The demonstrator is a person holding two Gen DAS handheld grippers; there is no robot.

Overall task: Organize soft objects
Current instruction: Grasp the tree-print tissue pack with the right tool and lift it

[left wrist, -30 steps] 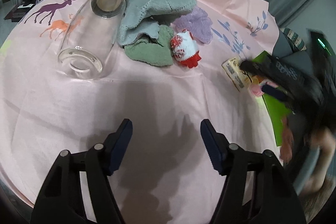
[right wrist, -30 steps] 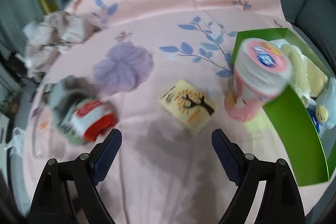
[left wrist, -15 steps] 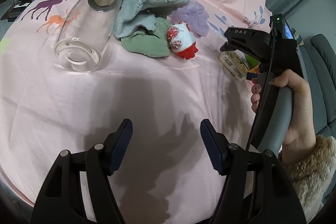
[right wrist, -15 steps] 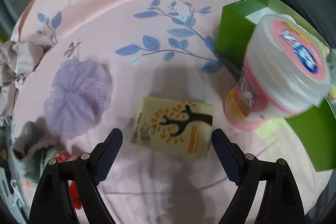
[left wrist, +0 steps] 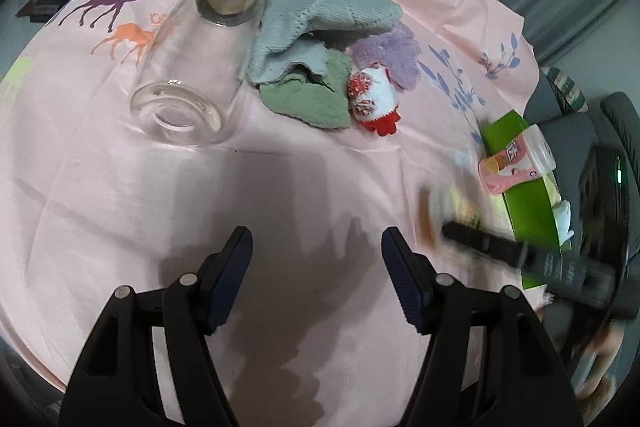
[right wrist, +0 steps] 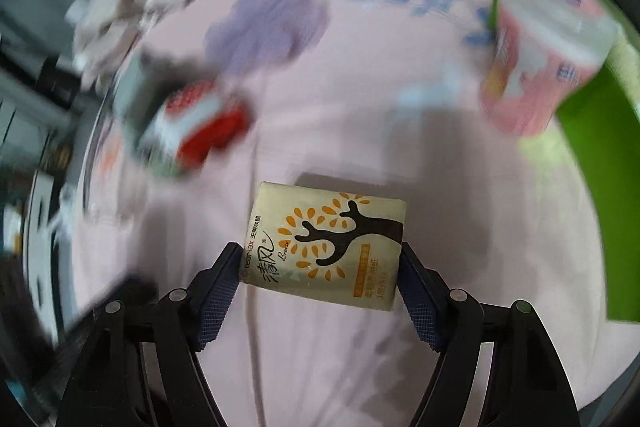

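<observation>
Right wrist view showed the right claw (right wrist: 320, 281) clamped on a cream, tree-printed tissue packet (right wrist: 325, 245), lifted off the tabletop; its soft wrapper might slip mid-swing toward the green box (right wrist: 600, 155) at two o'clock. The left claw (left wrist: 317, 275) gaped empty.

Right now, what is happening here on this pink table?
A person holds a gripper in each hand. The right gripper is closed on a small tissue pack with a tree print, and the blurred background suggests it is moving. The left gripper is open and holds nothing, over the pink tablecloth. Farther off lie a glass jar on its side, grey and green cloths, a purple pouf and a red-and-white soft toy. A green box sits at the right, beside a pink cup.
</observation>
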